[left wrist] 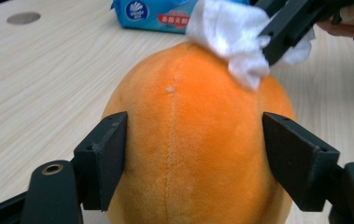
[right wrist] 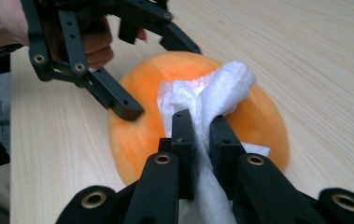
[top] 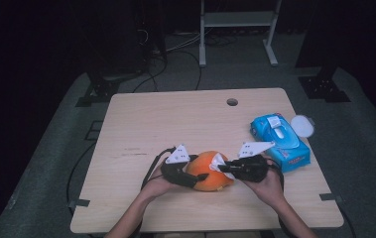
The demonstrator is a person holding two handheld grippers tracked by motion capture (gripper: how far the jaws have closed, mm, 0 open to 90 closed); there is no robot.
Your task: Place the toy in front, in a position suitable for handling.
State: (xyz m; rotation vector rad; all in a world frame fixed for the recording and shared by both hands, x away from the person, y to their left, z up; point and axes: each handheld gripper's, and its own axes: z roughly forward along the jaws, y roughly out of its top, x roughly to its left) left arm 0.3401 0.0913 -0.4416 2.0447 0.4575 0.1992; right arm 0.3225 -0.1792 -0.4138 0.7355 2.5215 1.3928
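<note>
While the left gripper (left wrist: 193, 154) clamped the round orange plush toy (top: 209, 171) at table (top: 141, 124) six o'clock, the right gripper (right wrist: 201, 128) pinched a white wipe (right wrist: 212, 95) against it; a blue wipe pack (top: 280, 141) lay at three o'clock.

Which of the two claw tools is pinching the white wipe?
The right gripper: its jaws pinch the white wipe, while the left gripper straddles the orange plush toy.

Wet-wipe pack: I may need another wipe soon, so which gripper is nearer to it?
Right. The right gripper sits just left of the wet-wipe pack, wiping the orange plush toy; the left gripper is beyond the toy.
</note>
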